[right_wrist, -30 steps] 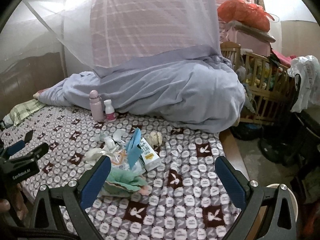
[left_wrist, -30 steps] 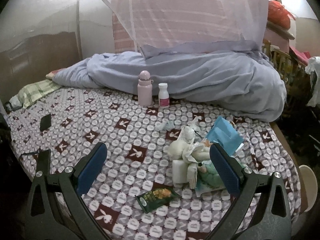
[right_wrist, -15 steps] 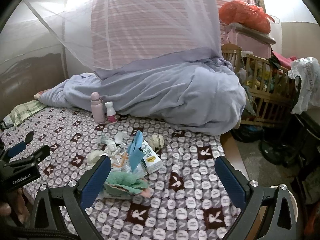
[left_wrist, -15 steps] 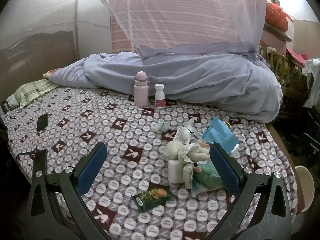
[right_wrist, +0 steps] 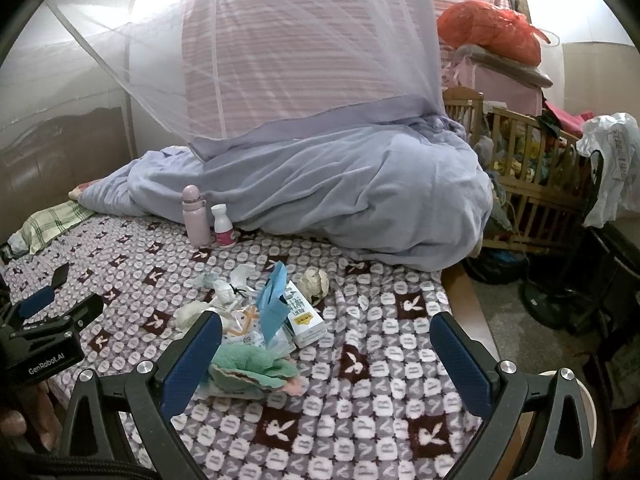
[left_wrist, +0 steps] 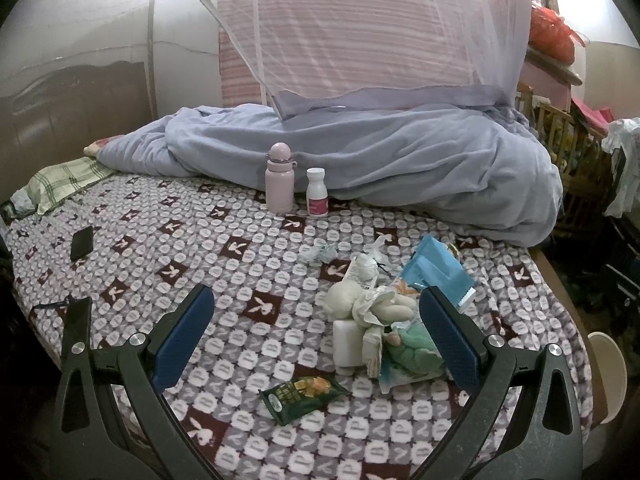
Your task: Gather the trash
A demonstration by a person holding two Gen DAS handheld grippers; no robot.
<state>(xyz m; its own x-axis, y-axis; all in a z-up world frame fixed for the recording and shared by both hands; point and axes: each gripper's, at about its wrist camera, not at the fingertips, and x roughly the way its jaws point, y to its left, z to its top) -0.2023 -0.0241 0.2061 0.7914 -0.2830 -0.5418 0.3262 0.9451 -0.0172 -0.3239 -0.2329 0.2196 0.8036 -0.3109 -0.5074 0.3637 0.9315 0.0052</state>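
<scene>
**Trash pile on the bed, both claws wide open**

The trash pile [left_wrist: 384,320] sits on the patterned bed cover [left_wrist: 168,240], toward the side near the bed's edge. In it you can see a blue packet [left_wrist: 436,268], crumpled tissues [left_wrist: 360,300], a white block [left_wrist: 347,344], a soft green thing [left_wrist: 416,354] and a small carton [right_wrist: 305,316]. A dark green snack wrapper [left_wrist: 302,396] lies flat by itself, just in front of the pile.

Your left claw [left_wrist: 316,340] is spread wide and holds nothing. It hangs above the cover, with the pile by its right finger. Your right claw [right_wrist: 326,360] is spread wide too, and it is empty. The green thing lies just beside its left finger.

Farther back, a pink bottle [left_wrist: 279,178] and a small white bottle [left_wrist: 317,192] stand up side by side. Behind them lies a big blue blanket [left_wrist: 400,160]. A black phone [left_wrist: 82,243] lies far off on the cover. A wooden crib [right_wrist: 528,168] stands past the bed.
</scene>
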